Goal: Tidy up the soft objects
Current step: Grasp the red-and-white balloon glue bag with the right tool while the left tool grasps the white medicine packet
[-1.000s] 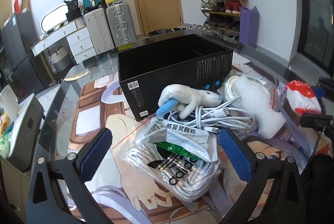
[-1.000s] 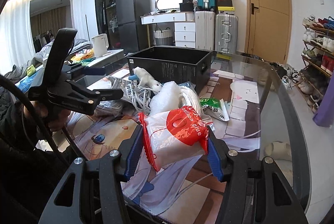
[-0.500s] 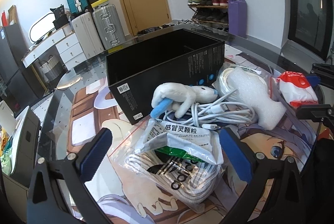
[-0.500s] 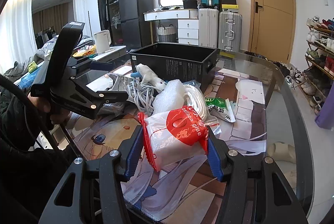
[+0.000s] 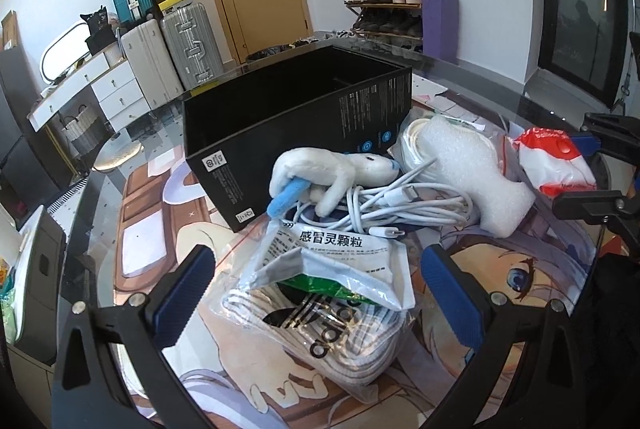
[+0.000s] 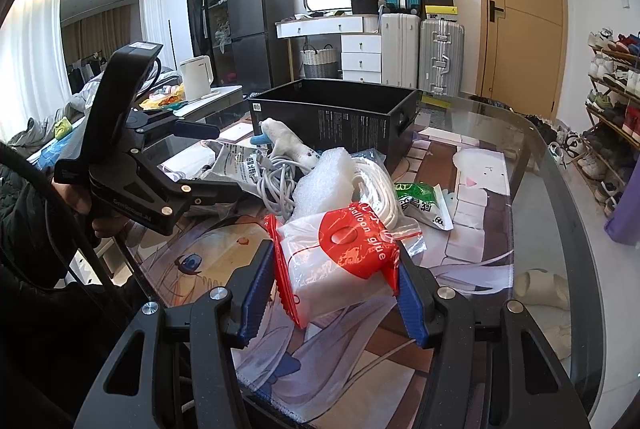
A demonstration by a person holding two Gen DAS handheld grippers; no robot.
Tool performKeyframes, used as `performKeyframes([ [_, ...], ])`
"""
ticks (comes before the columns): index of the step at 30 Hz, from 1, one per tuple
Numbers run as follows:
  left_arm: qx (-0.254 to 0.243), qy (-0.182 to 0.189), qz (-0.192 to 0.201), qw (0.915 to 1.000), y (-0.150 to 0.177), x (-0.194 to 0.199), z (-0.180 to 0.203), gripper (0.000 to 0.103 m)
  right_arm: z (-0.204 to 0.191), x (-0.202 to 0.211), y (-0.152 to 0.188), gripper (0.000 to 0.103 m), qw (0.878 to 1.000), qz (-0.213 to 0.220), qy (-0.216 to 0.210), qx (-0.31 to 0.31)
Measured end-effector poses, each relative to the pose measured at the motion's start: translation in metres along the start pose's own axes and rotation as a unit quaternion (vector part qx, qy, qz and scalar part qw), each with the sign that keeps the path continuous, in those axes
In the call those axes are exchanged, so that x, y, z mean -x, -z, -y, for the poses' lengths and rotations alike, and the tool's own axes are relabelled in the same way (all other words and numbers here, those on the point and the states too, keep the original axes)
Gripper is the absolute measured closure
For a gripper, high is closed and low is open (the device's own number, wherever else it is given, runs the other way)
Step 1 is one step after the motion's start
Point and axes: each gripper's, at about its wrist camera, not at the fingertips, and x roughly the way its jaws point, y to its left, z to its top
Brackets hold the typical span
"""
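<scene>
My right tongs [image 6: 334, 293] pinch the light, squashy glue bag [image 6: 340, 261] mid-body; left tongs [image 5: 316, 293] gape wide, box [image 6: 332, 117] at twelve o'clock.

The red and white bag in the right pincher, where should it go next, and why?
Probably up and over into the open black box. The right gripper has its blue pads pressed on both sides of the red and white bag, so it looks gripped, and the box stands just behind the pile. Its inside looks dark with nothing visible in it. The left gripper is open over another bag.

Red-and-white packet [image 6: 344, 253] reads "balloon glue"; silver sachet [image 5: 336, 261] reads "感冒灵颗粒" (black print)
</scene>
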Motion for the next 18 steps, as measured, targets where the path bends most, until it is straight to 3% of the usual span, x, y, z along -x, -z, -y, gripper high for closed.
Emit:
performKeyframes([
  [4,-0.004,-0.008,-0.004,0.9999,-0.002,-0.005,0.005,0.002,0.000,0.000,0.000,0.046,1.000,0.000,0.000,0.000],
  [10,-0.023,0.000,0.000,0.9997,0.001,-0.002,0.011,0.028,-0.001,0.000,-0.001,0.046,1.000,-0.001,0.001,0.000],
  [18,-0.015,0.006,0.011,0.9998,0.004,0.007,0.008,0.034,-0.003,-0.001,-0.001,0.046,1.000,0.001,0.000,0.002],
])
